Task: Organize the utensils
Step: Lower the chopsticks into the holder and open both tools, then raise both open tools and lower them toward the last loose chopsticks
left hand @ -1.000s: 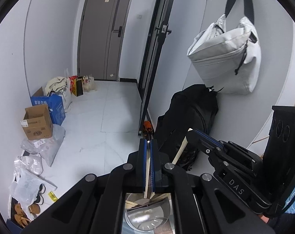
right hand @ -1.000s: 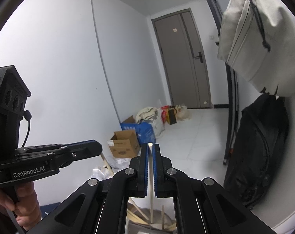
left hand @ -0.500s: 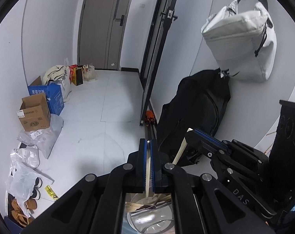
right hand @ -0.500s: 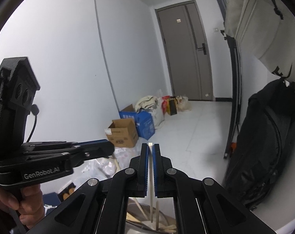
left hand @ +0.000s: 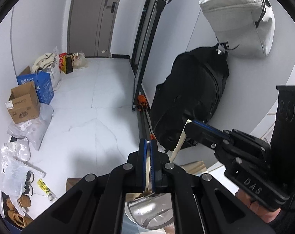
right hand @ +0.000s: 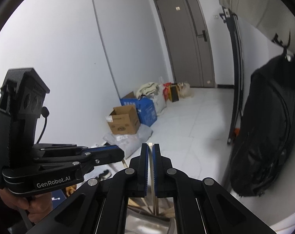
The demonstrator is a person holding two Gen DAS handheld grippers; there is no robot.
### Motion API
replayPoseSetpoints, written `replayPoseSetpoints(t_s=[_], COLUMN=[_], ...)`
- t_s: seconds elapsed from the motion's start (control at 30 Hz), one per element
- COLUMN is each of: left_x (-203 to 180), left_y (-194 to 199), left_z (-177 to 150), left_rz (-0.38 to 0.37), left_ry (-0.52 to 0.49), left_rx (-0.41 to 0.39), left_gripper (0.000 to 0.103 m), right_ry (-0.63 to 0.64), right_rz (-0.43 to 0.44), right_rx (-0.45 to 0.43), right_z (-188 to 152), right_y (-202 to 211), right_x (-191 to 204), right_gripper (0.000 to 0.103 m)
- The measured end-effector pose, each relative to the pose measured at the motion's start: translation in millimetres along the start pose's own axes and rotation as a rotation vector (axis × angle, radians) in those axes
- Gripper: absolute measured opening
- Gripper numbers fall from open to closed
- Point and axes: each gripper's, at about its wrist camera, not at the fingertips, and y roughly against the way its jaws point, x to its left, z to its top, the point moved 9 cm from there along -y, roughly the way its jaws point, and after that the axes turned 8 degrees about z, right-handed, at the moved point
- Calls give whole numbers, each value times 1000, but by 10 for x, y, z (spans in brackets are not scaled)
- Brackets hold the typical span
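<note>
My left gripper [left hand: 148,142] is shut on a thin wooden utensil [left hand: 147,167] that runs down between the blue pads. My right gripper [right hand: 151,145] is shut on another pale wooden utensil [right hand: 151,167]. In the left wrist view the right gripper [left hand: 189,127] shows at right with its utensil [left hand: 178,143] hanging down from it. In the right wrist view the left gripper [right hand: 121,153] shows at left. Below both sits a shiny metal bowl [left hand: 147,214] with several wooden utensils [right hand: 139,204] in it.
Both grippers are held high above a white tiled floor [left hand: 89,117]. Cardboard boxes [left hand: 23,105], bags and shoes line the left wall. A black backpack [left hand: 192,97] and a grey bag [left hand: 239,17] hang on the right wall. A dark door frame [left hand: 145,44] stands ahead.
Both wrist views have tilted downward a little, showing more floor. Both grippers stay shut on their utensils, side by side above the bowl.
</note>
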Motion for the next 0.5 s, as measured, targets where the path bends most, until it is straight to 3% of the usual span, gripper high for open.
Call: replayPoseSetpoints(t_s=[0.2, 0.5], left_x=[-45, -55], left_y=[-113, -101], left_z=[-115, -151], left_rz=[-11, -94], left_ry=[-28, 0], left_rx=[39, 81], left_gripper=[0, 0], right_ry=[-11, -83], right_rz=[20, 63], right_rx=[31, 45], right_z=[-95, -194], right_y=[-43, 45], right_x=[1, -59], right_gripper=[4, 7])
